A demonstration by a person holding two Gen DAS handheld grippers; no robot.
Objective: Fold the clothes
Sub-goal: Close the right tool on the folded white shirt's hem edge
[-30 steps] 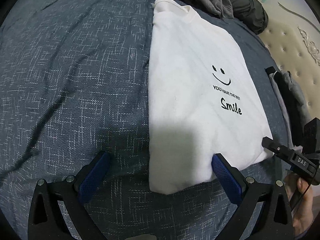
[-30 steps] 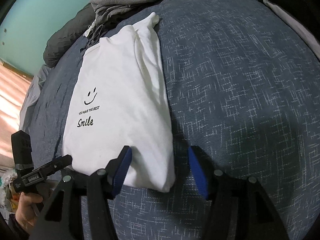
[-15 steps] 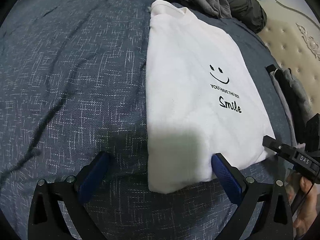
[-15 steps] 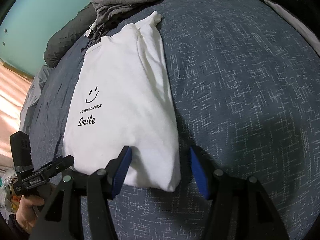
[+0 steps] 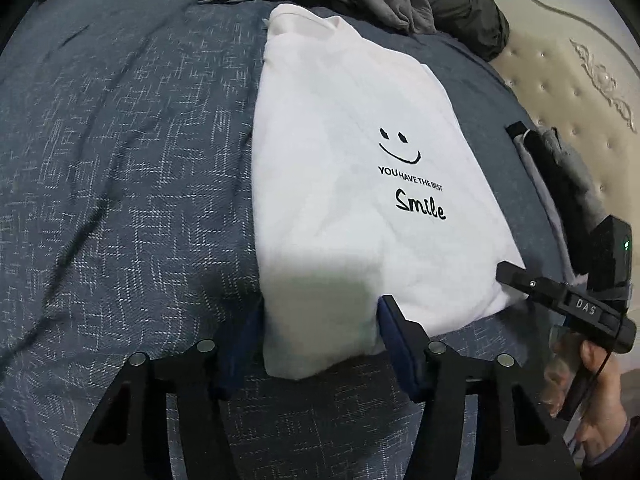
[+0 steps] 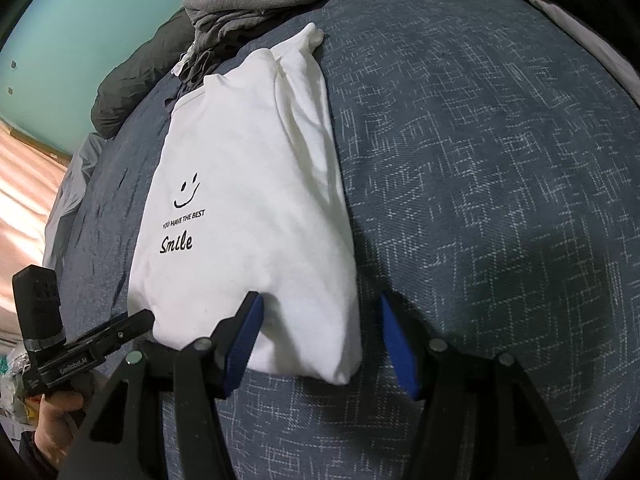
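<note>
Left tongs (image 5: 320, 336): a second ago wide apart, 1 pad out on the bedspread; now closing around the near left corner of the white T-shirt (image 5: 352, 184), pads just beside the cloth, no clear pinch yet. The T-shirt lies sleeve-folded, print up, on the blue bed (image 5: 120, 160). Right tongs (image 6: 320, 340): unchanged, half open, straddling the near right corner, not pressing. Likely both corners get gripped next for the bottom-to-collar fold.
</note>
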